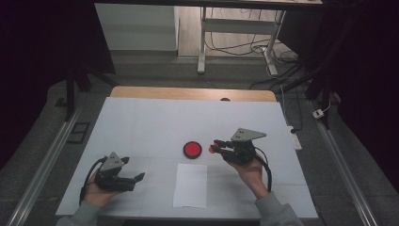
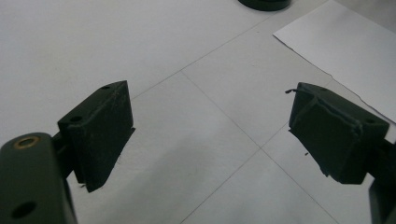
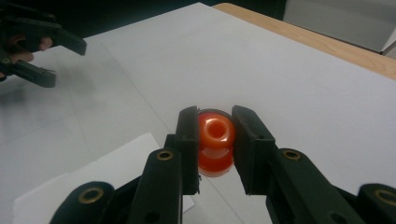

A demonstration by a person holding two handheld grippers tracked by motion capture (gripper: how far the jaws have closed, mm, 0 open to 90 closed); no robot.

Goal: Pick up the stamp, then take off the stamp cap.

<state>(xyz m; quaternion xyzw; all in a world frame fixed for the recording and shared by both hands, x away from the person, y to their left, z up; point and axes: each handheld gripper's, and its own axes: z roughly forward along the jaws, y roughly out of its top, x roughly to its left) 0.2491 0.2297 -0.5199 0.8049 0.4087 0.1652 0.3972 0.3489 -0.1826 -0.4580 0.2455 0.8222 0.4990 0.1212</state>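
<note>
Orange ring piece [image 1: 214,149] sits clamped at the tip of the right gripper [image 1: 217,147] in the high view, just right of a red disc [image 1: 192,149] on the table [image 1: 141,122]; a white sheet [image 1: 190,185] lies below the gripper's tip. Left gripper [image 1: 137,177] hangs well apart, jaws spread. Left gripper view — the left gripper [image 2: 210,135] gapes over bare table. Right gripper view — the right gripper [image 3: 215,140] pinches the orange ring piece [image 3: 215,140] between both jaws.

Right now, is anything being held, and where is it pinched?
Yes. The right gripper pinches a small orange stamp by its two sides, near the rounded top. The left gripper is open and holds nothing.
</note>
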